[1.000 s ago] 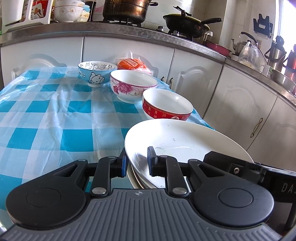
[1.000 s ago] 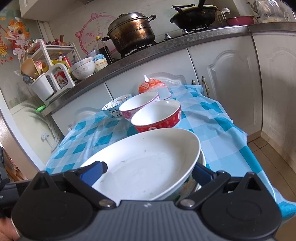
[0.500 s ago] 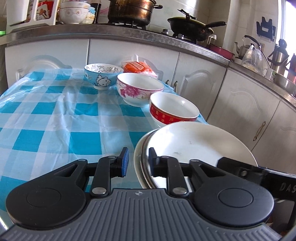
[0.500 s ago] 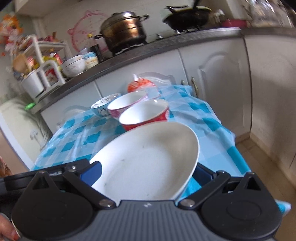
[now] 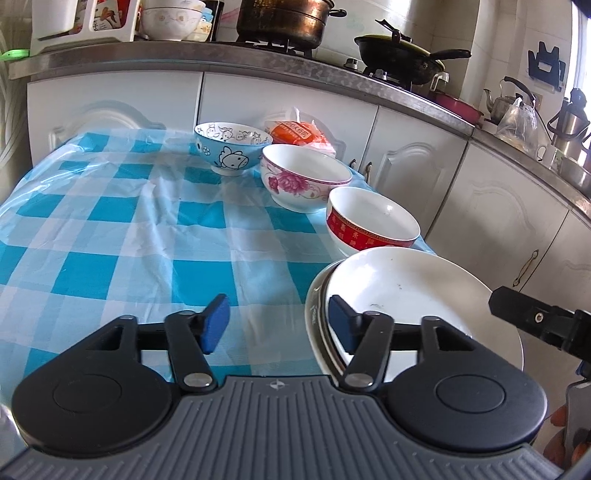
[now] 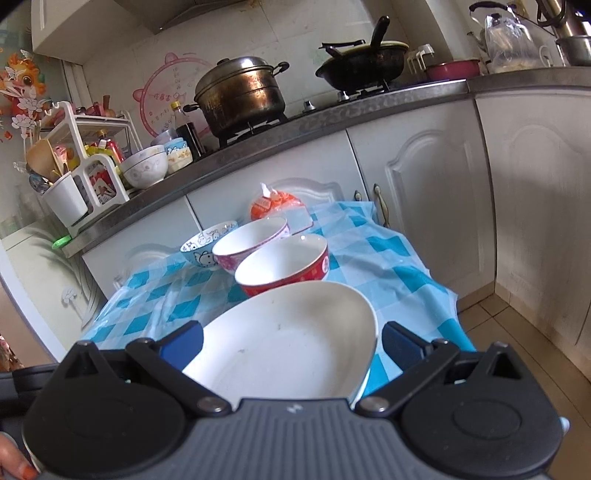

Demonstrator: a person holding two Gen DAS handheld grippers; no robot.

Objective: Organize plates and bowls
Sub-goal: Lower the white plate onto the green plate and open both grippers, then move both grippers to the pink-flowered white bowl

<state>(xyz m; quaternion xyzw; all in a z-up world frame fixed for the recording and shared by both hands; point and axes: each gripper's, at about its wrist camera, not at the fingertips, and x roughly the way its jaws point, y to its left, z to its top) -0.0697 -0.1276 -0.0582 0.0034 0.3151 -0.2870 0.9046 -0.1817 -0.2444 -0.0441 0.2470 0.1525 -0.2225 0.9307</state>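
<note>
- Showing a blue-checked tablecloth (image 5: 110, 236) stretching out to the left of the white plate (image 5: 406, 288) and running under it.
- Holding the left gripper (image 5: 277, 325) at the white plate's left rim, its jaws apart after just having been opening. Reaching one blue pad in over the plate and leaving the other out over the cloth, with the rim passing between them and neither pad pressing on it.
- Resting the white plate on a stack of other plates (image 5: 314, 314), their rims peeking out at its left side, close to the table's right edge.
- Standing a blue cartoon bowl (image 5: 232, 153) upright, farthest behind the white plate and off to its left.
- Tucking an orange packet (image 5: 295, 133) in behind that bowl, well apart from the white plate.
- Setting a flowered bowl (image 5: 303, 181) upright, behind the white plate and a little to its left, nearer than the blue cartoon bowl.
- Placing a red-banded bowl (image 5: 369, 225) upright, just behind the white plate; touching it or not, impossible to tell.
- Hovering the right gripper (image 6: 291, 343) at the white plate's near side, jaws spread wide, pads flanking the plate without clamping it.
- Showing, on the counter far behind the white plate, a lidded pot (image 5: 284, 18) to the left, a black wok (image 5: 402, 59) straight behind and a kettle (image 5: 506, 99) to the right.
</note>
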